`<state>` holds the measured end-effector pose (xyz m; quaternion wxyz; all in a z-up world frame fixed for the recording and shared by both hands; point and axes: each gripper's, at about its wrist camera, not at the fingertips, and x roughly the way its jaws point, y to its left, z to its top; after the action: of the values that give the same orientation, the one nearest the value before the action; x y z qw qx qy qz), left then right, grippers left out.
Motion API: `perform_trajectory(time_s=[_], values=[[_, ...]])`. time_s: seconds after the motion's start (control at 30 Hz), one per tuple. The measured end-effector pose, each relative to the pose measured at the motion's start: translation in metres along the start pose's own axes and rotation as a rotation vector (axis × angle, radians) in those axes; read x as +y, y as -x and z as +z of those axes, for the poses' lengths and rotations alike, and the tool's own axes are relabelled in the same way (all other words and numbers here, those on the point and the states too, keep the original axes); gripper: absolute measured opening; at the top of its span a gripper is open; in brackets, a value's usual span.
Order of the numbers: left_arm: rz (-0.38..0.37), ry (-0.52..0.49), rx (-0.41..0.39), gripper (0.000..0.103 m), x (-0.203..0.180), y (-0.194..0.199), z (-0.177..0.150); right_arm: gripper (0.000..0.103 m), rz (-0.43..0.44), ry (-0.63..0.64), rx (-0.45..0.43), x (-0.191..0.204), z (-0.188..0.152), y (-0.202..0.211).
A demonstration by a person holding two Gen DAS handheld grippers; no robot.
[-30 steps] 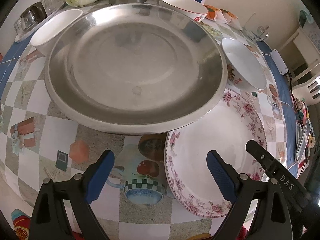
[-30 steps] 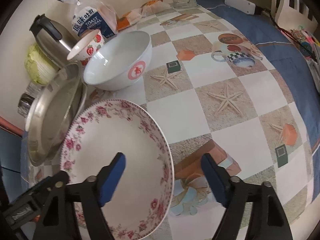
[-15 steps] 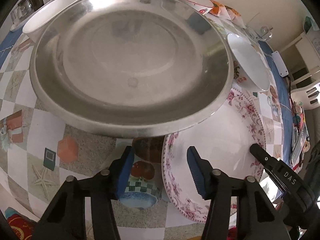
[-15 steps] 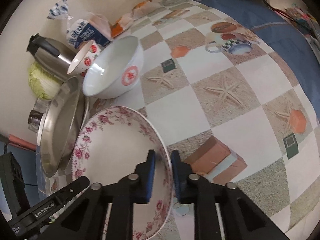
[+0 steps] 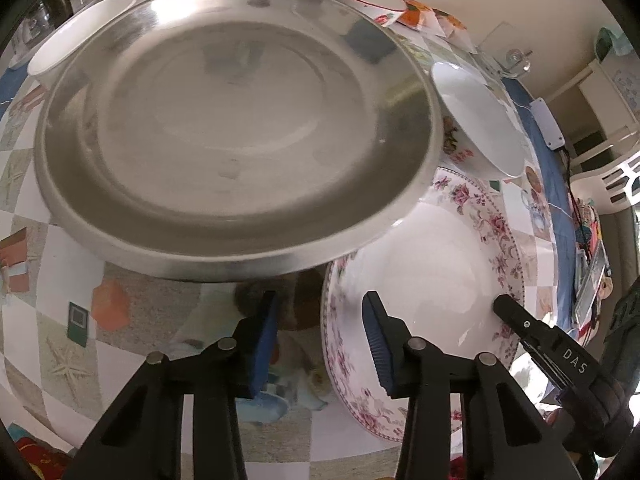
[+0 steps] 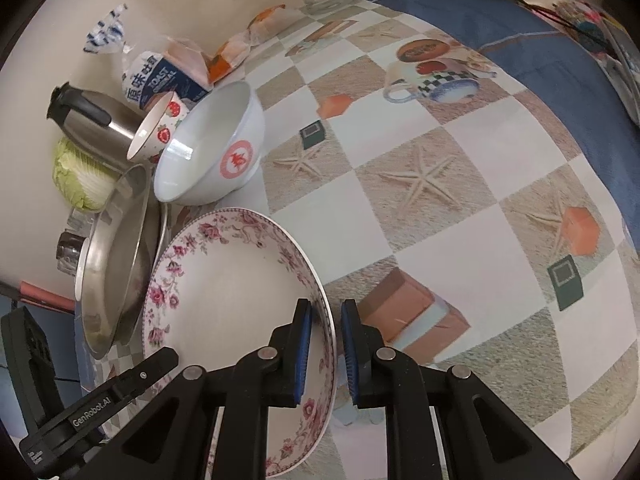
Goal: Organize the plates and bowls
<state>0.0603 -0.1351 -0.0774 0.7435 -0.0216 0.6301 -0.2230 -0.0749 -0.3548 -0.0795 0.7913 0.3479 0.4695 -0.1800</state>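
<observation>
The left hand-held gripper [image 5: 318, 340] is hanging over the checked bench [image 6: 432, 216] with its jaws narrowed about the near-left rim of the round white plate with the pink floral border [image 5: 424, 292]. One pad is sitting inside the rim and one outside, but I cannot tell whether they are pressing yet. At twelve o'clock from it the large round stainless-steel plate [image 5: 236, 120] is overlapping the floral plate's ten o'clock edge. At two o'clock the white bowl with the red emblem [image 6: 218, 148] is standing just beside both plates.

The right hand-held gripper [image 6: 324, 354] is pinching the floral plate's opposite rim at about four o'clock in its own view, pads on either side of the thin edge.

To do this step well, I judge both grips should be seated fully on the rim and raised together and level, drawing the plate toward six o'clock so it is not dragging against the steel one.

A second ago both pairs of jaws were standing wide; both have just been closing — the right pair now on the rim, the left pair with the rim between them.
</observation>
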Motion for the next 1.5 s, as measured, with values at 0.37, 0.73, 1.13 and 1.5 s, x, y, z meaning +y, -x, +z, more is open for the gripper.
perform_trajectory(time_s=[0.37, 0.73, 1.13, 1.5], values=[[-0.037, 0.005, -0.035, 0.043, -0.013, -0.008, 0.006, 0.016, 0.082, -0.083, 0.004, -0.030, 0.001, 0.006], [-0.043, -0.037, -0.044, 0.022, -0.019, -0.014, 0.013, 0.015, 0.091, -0.079, 0.006, -0.026, 0.001, 0.003], [-0.063, -0.095, -0.010, 0.021, -0.036, -0.018, 0.008, 0.013, 0.094, -0.113, 0.002, -0.037, 0.002, 0.006], [-0.063, -0.135, -0.023, 0.021, -0.040, -0.014, 0.005, 0.013, 0.083, -0.086, -0.007, -0.037, 0.000, 0.009]])
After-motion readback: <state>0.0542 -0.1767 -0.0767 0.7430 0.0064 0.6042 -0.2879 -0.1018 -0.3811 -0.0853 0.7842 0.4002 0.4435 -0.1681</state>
